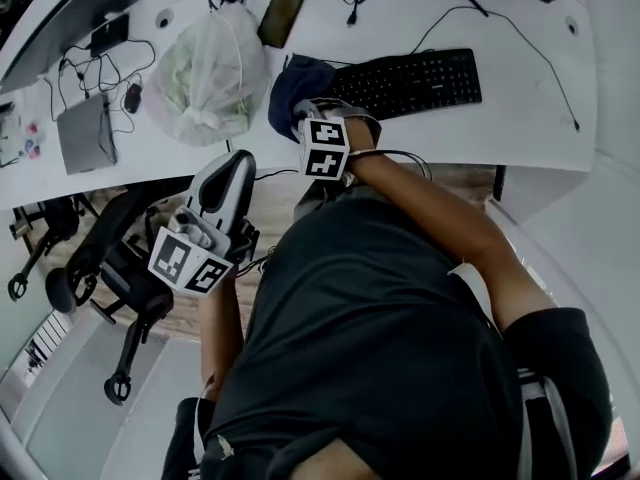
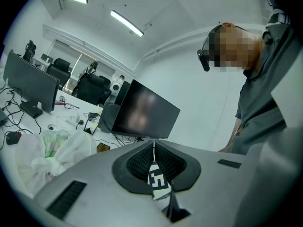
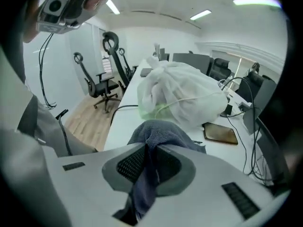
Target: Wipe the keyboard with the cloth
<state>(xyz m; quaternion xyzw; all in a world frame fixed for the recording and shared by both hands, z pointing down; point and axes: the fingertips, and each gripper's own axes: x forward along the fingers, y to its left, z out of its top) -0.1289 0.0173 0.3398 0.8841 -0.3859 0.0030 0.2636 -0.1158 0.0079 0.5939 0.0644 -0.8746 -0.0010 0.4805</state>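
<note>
White desk (image 1: 520,118) carries all items. Black keyboard (image 1: 420,81) lies centre-right, long axis L–R along the desk. Plastic bag (image 1: 210,73) sits well left of it. Dark blue cloth (image 1: 295,86) is bunched on the desk just beside keyboard's left end; contact w/ keys can't be confirmed. Right gripper (image 1: 312,116) is at the cloth, jaws pinched on a fold, fabric hanging through btwn the pads. Keyboard thus lies to this gripper's right; judged next move is a sweep rightward along the long axis. Left gripper (image 1: 232,168) is held off the desk edge, near person's body, jaws pressed together, nothing btwn them. Right is clearly nearer. Wiping judged not yet begun.
</note>
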